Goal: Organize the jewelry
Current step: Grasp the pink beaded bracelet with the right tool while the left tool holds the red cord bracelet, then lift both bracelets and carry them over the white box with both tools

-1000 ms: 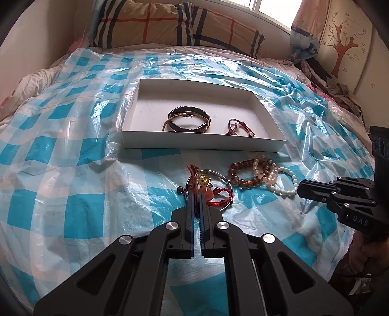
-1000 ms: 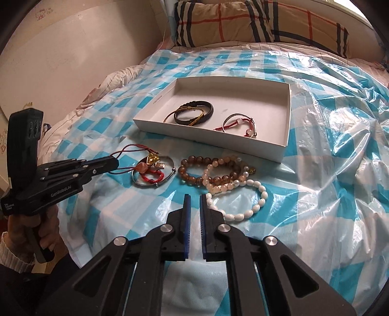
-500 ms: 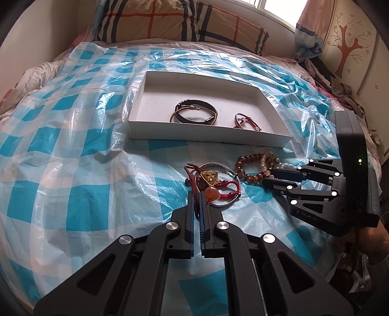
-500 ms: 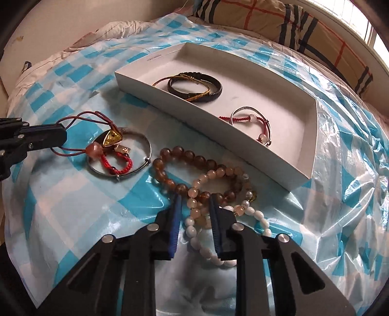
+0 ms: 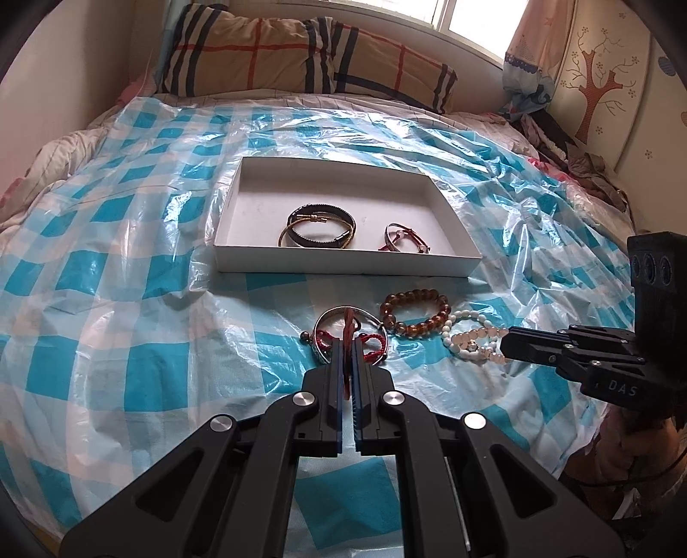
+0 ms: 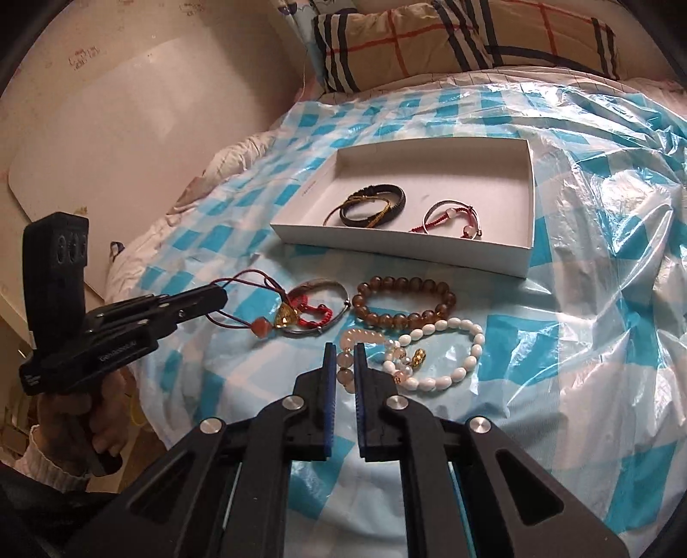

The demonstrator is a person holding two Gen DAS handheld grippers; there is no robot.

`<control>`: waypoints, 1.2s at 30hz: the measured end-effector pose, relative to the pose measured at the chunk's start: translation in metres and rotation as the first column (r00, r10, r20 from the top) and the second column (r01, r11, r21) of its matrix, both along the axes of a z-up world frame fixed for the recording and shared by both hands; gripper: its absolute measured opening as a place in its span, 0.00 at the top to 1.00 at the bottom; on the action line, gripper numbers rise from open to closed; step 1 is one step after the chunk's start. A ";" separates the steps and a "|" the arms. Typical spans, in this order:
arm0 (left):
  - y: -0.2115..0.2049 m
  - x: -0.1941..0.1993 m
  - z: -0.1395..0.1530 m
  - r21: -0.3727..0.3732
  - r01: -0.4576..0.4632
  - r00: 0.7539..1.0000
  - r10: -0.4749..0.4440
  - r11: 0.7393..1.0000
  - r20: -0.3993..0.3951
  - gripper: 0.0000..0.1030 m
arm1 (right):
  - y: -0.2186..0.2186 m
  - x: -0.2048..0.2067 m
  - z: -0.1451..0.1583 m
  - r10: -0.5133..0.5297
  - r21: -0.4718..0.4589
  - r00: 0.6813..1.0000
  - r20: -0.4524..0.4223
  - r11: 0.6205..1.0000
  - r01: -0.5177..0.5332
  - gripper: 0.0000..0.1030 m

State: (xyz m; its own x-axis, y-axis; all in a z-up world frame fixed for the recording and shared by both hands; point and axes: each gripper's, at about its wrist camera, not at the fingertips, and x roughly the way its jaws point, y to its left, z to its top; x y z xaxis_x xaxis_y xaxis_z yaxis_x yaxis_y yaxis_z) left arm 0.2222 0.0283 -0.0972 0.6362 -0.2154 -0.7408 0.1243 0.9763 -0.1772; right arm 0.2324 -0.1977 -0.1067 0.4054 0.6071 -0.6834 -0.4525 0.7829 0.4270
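Right gripper [image 6: 343, 352], jaws just closed, now pinches the pale pink translucent bead bracelet [image 6: 350, 356], where a half second ago they stood apart around it; left gripper [image 5: 348, 343] remains clamped on the dark red cord necklace [image 6: 240, 296]. Both pieces lie on the blue-and-white checked plastic sheet [image 5: 129, 343], just before the near wall of the white shallow cardboard box [image 5: 343, 262], beside a brown glossy bead bracelet [image 5: 414, 311] and a white oval-bead bracelet [image 6: 455, 356].

Soft window [image 5: 476, 17] daylight, glare on plastic sheet [image 5: 493, 180], fisheye-warped edges.
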 end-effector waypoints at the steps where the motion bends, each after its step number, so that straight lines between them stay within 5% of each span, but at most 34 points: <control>1: 0.000 -0.002 0.003 0.000 0.002 1.000 -0.002 1.000 0.004 0.97 | -0.001 -0.002 0.004 -0.003 0.016 1.000 0.003 1.000 0.003 0.92; 14: -0.014 -0.012 0.021 0.050 0.014 0.999 -0.016 0.999 0.048 0.97 | -0.018 -0.014 0.031 -0.015 0.156 1.000 0.024 0.988 0.011 0.92; 36: -0.021 -0.016 0.034 0.122 -0.017 0.994 0.003 0.992 0.112 0.97 | -0.024 -0.013 0.045 -0.038 0.206 0.996 0.083 0.978 0.020 0.92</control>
